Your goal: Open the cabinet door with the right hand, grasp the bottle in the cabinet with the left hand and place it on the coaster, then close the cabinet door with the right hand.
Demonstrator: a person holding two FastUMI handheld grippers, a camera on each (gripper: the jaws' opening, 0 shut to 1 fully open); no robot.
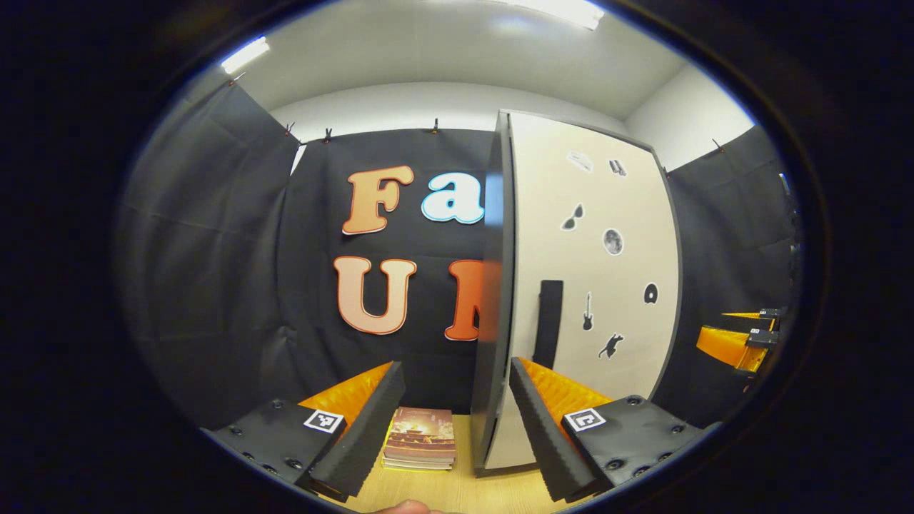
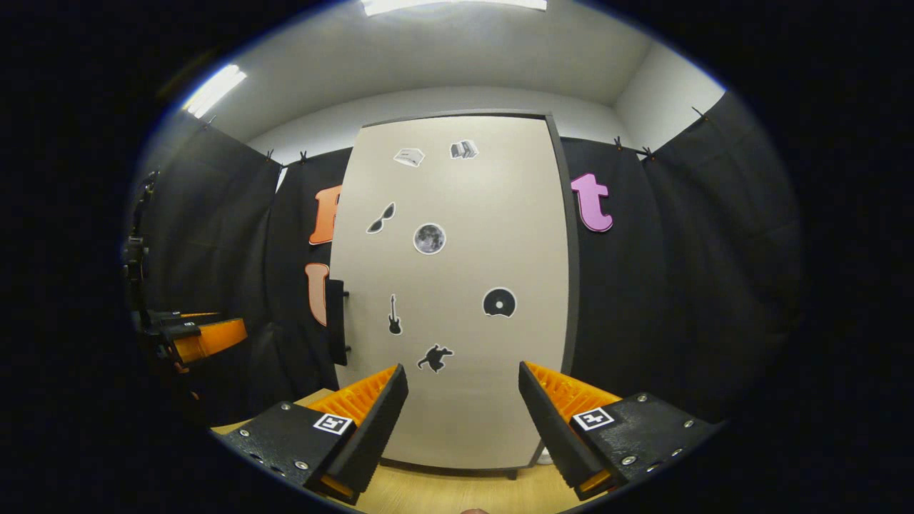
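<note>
The left claw (image 1: 457,421) is spread wide and holds nothing; ahead of it and slightly to its right stands the cabinet (image 1: 593,285), door flush and its dark handle (image 1: 548,323) just above the right finger, while a stack of books (image 1: 420,447) lies on the counter (image 1: 457,492) between the fingers. The right claw (image 2: 463,421) is likewise spread and empty, facing the closed cabinet door (image 2: 457,285) straight ahead. The other claw (image 2: 207,339) shows far off to its left.

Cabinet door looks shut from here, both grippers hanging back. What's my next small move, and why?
Probably move the right gripper forward and to its left, toward the dark handle on the cabinet door. The door is closed, the handle sits at its left edge, and the gripper is open, facing mid-door, short of it.
</note>
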